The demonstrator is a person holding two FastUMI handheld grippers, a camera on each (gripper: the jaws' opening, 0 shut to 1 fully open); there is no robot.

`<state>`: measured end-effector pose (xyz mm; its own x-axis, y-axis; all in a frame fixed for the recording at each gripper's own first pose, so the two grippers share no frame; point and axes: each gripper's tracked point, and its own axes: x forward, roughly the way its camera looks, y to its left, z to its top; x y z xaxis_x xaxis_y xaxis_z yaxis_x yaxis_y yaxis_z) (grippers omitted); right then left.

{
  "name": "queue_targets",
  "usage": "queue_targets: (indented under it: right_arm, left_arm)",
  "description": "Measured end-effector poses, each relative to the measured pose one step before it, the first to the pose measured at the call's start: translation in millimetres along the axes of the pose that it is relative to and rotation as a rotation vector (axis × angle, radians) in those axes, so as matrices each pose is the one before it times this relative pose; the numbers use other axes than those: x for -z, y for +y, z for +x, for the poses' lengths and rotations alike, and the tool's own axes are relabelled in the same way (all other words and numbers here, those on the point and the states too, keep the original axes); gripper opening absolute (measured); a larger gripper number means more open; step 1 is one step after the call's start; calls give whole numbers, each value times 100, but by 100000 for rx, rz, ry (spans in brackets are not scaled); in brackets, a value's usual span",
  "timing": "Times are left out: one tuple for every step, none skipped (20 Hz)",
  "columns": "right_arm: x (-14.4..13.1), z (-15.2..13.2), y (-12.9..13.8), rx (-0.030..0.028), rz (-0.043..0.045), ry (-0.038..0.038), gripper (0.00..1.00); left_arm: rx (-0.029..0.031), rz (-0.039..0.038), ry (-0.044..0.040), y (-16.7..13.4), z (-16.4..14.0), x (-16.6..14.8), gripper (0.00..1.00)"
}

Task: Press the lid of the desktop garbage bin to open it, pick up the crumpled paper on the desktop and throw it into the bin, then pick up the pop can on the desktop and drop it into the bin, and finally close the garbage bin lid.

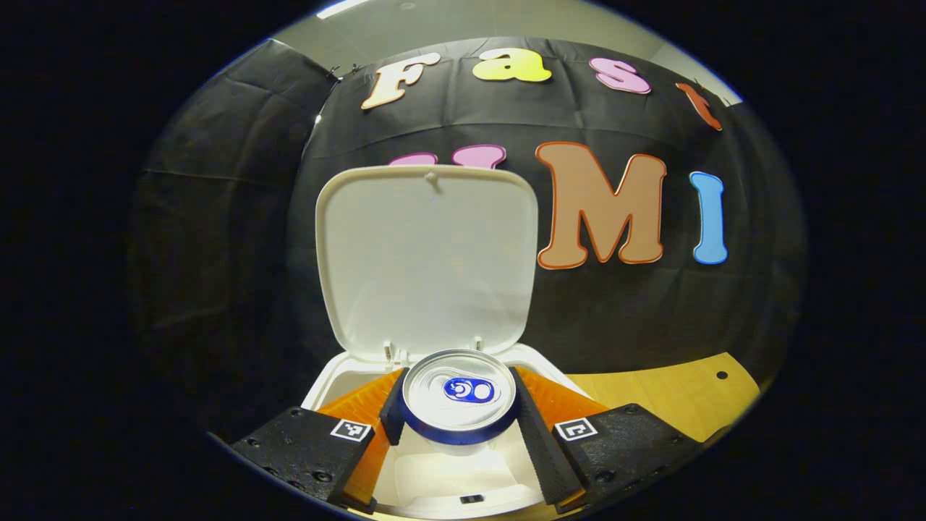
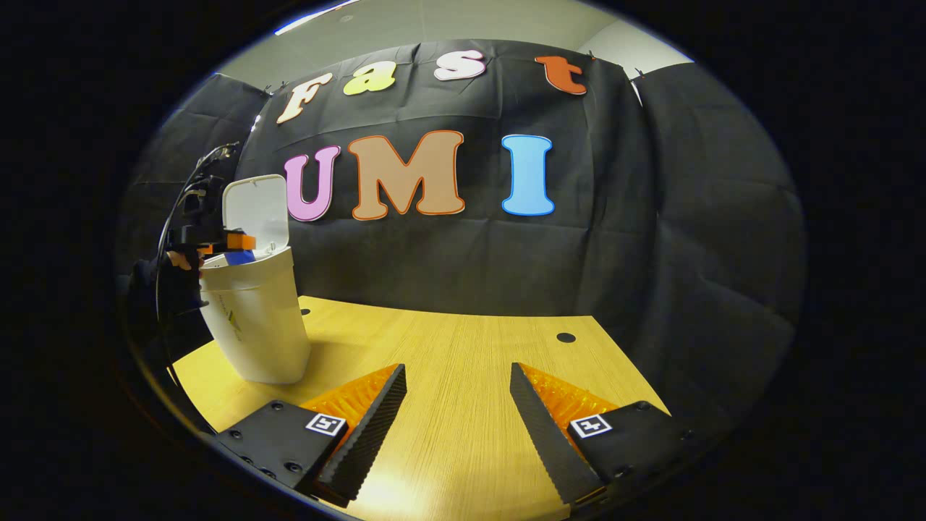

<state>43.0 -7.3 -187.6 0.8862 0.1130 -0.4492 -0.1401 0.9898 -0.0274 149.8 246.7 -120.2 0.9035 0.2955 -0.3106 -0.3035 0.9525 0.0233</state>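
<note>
In the left gripper view my left gripper (image 1: 457, 416) is shut on an upright pop can (image 1: 459, 394) with a silver top and blue rim, both fingers pressing its sides. The can hangs over the mouth of the white garbage bin (image 1: 340, 373), whose lid (image 1: 427, 253) stands raised behind it. In the right gripper view the same bin (image 2: 253, 318) stands at the table's far left with its lid (image 2: 255, 210) up, and the left gripper (image 2: 228, 242) holds the blue can (image 2: 239, 257) just above its rim. My right gripper (image 2: 457, 405) is open above the bare tabletop, far right of the bin.
A light wooden table (image 2: 463, 347) with small dark holes (image 2: 566, 337) carries the bin. Black cloth walls close the back and sides. A hand and cables (image 2: 184, 217) show behind the bin on the left.
</note>
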Motion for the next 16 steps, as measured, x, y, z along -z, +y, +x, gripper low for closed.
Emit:
queue_targets:
  right_arm:
    - [79,30,27,-65,-18,-13,96]
    - [11,-29,-46,78,109,-97,96]
    - [14,28,-64,136,163,-158,96]
    - [-138,-15,21,-26,312,-153,96]
    - [-12,30,63,2,83,-45,96]
    - [-164,32,67,-47,-56,-112,96]
    - [7,-21,33,-240,15,-306,96]
    - [-197,-25,95,-165,-201,-329,96]
    - [10,-52,-33,-47,-492,-413,96]
    - [-182,-15,-14,-24,-490,-320,96]
    - [-114,51,51,-152,-355,-13,96]
    - [-122,48,25,-194,-96,-178,96]
    - [-5,14,-36,-129,135,-204,96]
    - [-123,32,-55,-131,301,-245,96]
    - [7,-29,47,-160,396,-98,96]
    - [-193,57,71,-105,120,-307,96]
  left_arm:
    - [-530,100,1722,278,256,909,77]
    - [-183,699,2771,59,-103,702,77]
    - [228,-196,-5327,101,19,-580,79]
    - [-425,115,-2517,94,113,-761,81]
    - [364,176,-20,-334,-216,119,84]
    - [-279,440,383,40,-162,279,87]
    - [178,-69,-1271,-13,-406,-459,88]
    - [-126,171,-2926,-73,-559,-1206,89]
    - [40,842,-3578,-23,-609,-1697,90]
    - [696,759,-3865,-188,-486,-2098,90]
    - [1698,149,-5167,-407,-337,-2535,90]
    - [1477,-272,-4700,-405,-343,-2725,90]
    - [1734,-796,-4605,-402,-125,-2652,90]
    - [1283,-741,-4074,-306,175,-2530,90]
    - [402,-307,-3170,103,277,-2181,90]
    - [-51,-63,-2439,206,424,-1850,90]
